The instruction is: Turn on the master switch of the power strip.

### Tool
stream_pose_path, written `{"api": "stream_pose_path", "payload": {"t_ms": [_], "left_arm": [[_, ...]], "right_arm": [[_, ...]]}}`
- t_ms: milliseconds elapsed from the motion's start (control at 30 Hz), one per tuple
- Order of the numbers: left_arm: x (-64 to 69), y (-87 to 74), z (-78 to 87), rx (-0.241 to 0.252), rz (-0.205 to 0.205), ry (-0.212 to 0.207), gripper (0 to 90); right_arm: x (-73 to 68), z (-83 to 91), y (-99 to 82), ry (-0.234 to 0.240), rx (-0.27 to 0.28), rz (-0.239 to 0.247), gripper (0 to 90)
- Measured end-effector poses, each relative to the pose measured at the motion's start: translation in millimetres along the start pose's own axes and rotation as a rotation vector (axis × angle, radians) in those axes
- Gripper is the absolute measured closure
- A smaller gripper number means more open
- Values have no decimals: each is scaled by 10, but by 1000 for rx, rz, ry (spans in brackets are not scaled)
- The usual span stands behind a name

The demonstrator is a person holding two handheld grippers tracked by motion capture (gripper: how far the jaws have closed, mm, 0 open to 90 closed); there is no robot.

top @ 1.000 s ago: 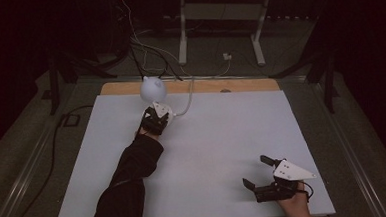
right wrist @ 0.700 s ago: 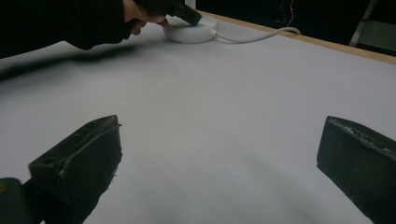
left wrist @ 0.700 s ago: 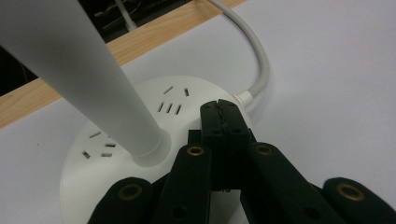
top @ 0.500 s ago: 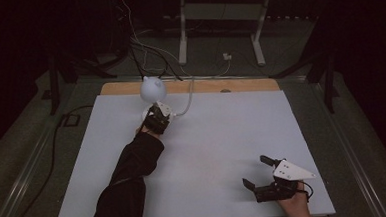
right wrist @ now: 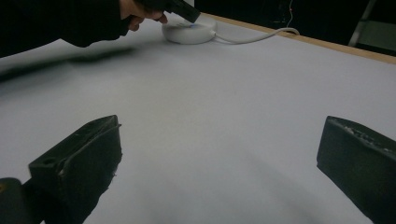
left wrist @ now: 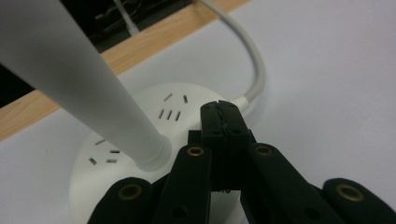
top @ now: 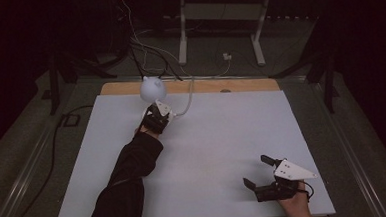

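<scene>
Closed left gripper [left wrist: 223,112] poised on a lamp's round base [left wrist: 140,140]

Its fingers, pressed together and gripping nothing, rest at the socket-lined base just below the white lamp stem [left wrist: 88,88]; whether a switch is pressed can't be told. The right gripper [top: 259,174] waits open, well apart on the tabletop [top: 223,147]. From there, the white cable [right wrist: 254,36] trails beyond the fingers

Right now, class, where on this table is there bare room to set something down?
The wide white tabletop between the left gripper and open right gripper is free. Crowded: the far-left edge, around the round white lamp base and its cable.
</scene>
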State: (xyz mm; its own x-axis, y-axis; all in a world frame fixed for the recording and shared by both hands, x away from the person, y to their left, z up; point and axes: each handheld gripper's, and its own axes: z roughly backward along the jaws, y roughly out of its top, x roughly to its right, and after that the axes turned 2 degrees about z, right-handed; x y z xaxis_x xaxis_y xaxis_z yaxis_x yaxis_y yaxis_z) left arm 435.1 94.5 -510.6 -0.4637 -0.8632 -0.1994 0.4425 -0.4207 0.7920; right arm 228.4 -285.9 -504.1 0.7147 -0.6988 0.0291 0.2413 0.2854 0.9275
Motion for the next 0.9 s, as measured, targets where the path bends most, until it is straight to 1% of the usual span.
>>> {"api": "stream_pose_path", "payload": {"t_ms": [33,67,267,300,500,533,600,633,733,800,833,867,900], "left_arm": [[-10,6,19,3,3,-3,900],[-16,19,53,18,10,-11,900],[-16,48,127,30,12,-21,900],[-19,53,146,34,22,-39,900],[-10,76,215,45,22,-50,900],[-12,84,236,45,11,-67,900],[-11,86,242,41,7,-66,900],[-16,87,247,35,11,-63,900],[-29,92,268,28,49,-75,900],[-30,98,289,20,58,-71,900],[-34,105,301,14,68,-72,900],[-37,113,313,14,78,-83,900],[-36,119,323,15,80,-87,900]], "right_arm": [[-1,1,1,-2,1,2,0],[-4,3,3,-1,2,1,0],[-9,2,7,-1,3,6,0],[-8,4,8,-1,3,5,0],[-8,6,8,-1,4,3,0],[-7,7,9,-1,5,3,0],[-7,7,11,-1,6,3,0],[-8,8,11,-1,6,3,0],[-6,10,11,-1,6,2,0],[-5,12,11,-2,7,1,0],[-5,12,11,-2,7,1,0],[-5,13,12,-2,8,1,0],[-5,12,12,-2,8,1,0]]}}
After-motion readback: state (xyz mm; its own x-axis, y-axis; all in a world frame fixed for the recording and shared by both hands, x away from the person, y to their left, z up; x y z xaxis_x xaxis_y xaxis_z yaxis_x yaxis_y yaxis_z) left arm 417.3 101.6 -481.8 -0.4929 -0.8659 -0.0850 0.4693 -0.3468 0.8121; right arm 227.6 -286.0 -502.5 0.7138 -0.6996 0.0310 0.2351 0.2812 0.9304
